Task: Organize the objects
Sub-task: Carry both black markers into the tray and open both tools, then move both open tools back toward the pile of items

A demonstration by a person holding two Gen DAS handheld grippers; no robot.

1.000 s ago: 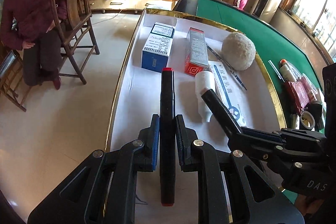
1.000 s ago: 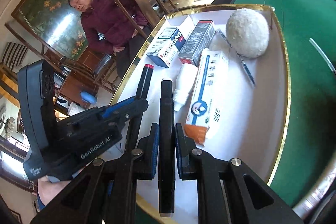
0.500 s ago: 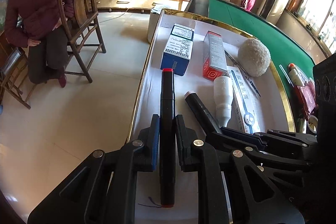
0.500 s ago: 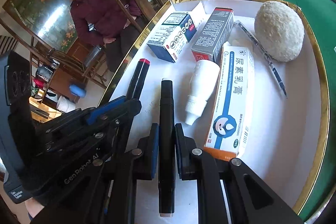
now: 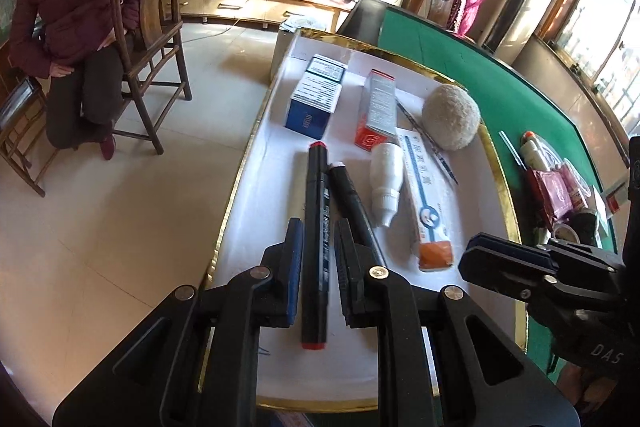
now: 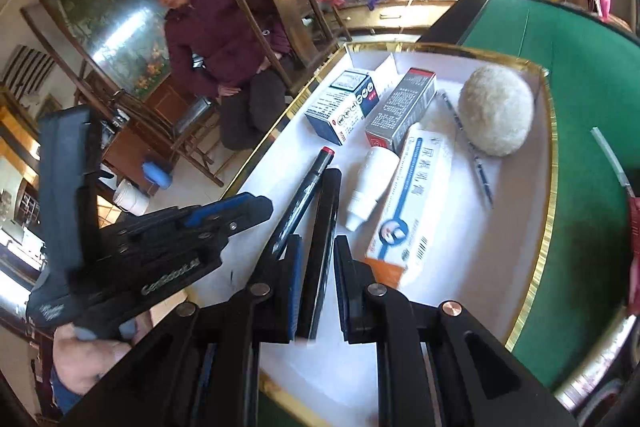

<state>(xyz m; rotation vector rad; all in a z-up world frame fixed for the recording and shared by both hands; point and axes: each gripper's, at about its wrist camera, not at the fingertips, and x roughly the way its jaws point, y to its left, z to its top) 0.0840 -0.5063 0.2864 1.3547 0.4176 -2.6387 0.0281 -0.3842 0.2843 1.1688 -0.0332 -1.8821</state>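
Left tongs [image 5: 318, 259] clenched on red-capped marker [image 5: 316, 223] | right tongs [image 6: 316, 281] clenched on second black marker [image 6: 322, 247] | both over white tray [image 5: 256, 187] | markers likely light, rigid, smooth; best gripped mid-barrel.

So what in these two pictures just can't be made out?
- Pink packets on the green table, left wrist view: print too small, the right gripper covers their near side.
- White-tipped marker, right wrist view: near end blurred between the fingers.
- Red-tipped marker, right wrist view: lower half hidden behind the left gripper.
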